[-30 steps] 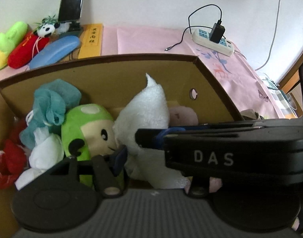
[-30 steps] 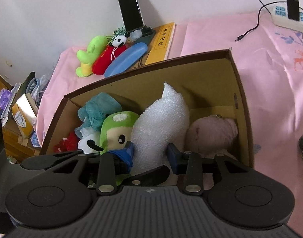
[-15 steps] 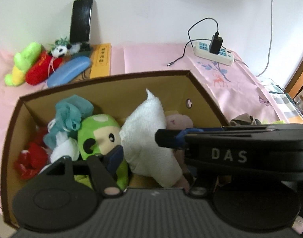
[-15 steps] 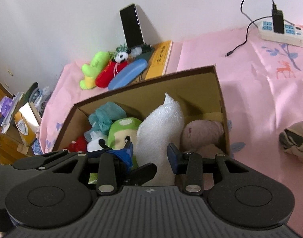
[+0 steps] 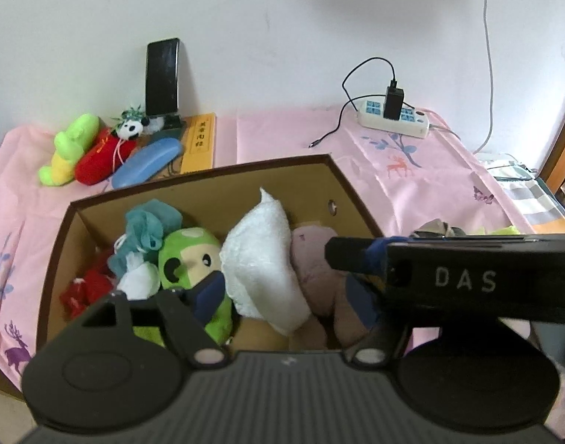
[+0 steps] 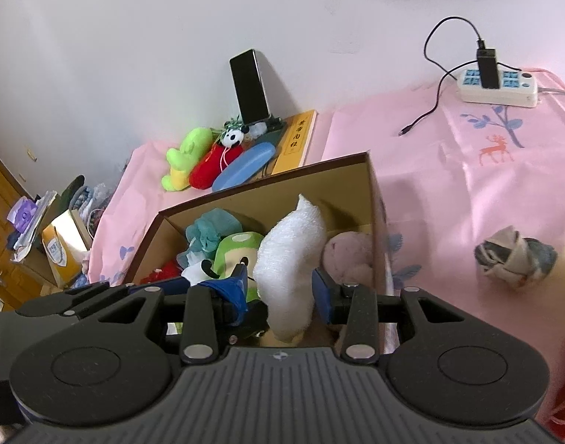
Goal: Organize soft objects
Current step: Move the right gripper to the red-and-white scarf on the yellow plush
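An open cardboard box (image 5: 201, 185) (image 6: 319, 174) stands on the pink tablecloth. In it are a white fluffy cloth (image 5: 260, 255) (image 6: 293, 251) standing on end, a green mushroom plush (image 5: 188, 255), a pink plush (image 5: 312, 259), a teal bath pouf (image 5: 149, 222) and a red item (image 5: 86, 288). My left gripper (image 5: 286, 299) hovers above the box's near side. Its jaws are opening and no pad touches the cloth below them. My right gripper (image 6: 280, 290) is open above the same spot, and the cloth behind the gap is not gripped. It shows side-on as a black bar (image 5: 467, 277).
At the back left lie a green plush (image 5: 67, 148), a red plush (image 5: 101, 155), a small panda (image 5: 130, 129), a blue case (image 5: 145, 162), a yellow book (image 5: 199, 140) and a propped phone (image 5: 162, 77). A power strip (image 5: 393, 118) sits back right. A rolled cloth (image 6: 512, 255) lies right of the box.
Both grippers have drawn back and up from the box, so more of the table shows. The left jaws have spread wider. The white cloth stays in the box.
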Tool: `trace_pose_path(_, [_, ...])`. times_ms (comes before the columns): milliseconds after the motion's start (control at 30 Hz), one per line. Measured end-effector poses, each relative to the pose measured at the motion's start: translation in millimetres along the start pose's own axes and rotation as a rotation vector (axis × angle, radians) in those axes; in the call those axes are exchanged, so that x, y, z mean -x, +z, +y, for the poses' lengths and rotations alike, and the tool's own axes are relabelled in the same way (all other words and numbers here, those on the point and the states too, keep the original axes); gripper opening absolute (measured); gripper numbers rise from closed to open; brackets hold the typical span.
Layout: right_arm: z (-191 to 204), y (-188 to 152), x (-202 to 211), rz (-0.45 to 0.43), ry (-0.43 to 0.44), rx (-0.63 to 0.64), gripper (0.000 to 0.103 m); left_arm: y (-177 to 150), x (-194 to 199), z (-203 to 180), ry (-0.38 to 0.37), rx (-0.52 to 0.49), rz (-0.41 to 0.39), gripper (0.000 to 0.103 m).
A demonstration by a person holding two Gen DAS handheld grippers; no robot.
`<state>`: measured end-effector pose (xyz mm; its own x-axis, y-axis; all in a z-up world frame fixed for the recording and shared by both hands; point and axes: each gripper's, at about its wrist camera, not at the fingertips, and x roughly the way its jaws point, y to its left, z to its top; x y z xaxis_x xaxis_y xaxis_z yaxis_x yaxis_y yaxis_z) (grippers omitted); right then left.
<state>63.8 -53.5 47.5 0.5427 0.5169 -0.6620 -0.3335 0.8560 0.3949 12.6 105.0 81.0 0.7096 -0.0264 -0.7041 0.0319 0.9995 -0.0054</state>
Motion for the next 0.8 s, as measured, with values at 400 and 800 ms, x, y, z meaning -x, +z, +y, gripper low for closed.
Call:
trace_pose_path(400, [-19.8, -12.9, 37.7, -0.018, 0.004, 0.012, 0.023, -9.0, 22.1, -38.4, 0.021, -0.006, -0.013, 0.073])
trace_pose_path(800, [-49.0, -29.5, 66.0, -0.011, -0.002, 0.000, 0.023, -25.2, 28.3, -82.2, 0.001, -0.018, 0.010, 0.075])
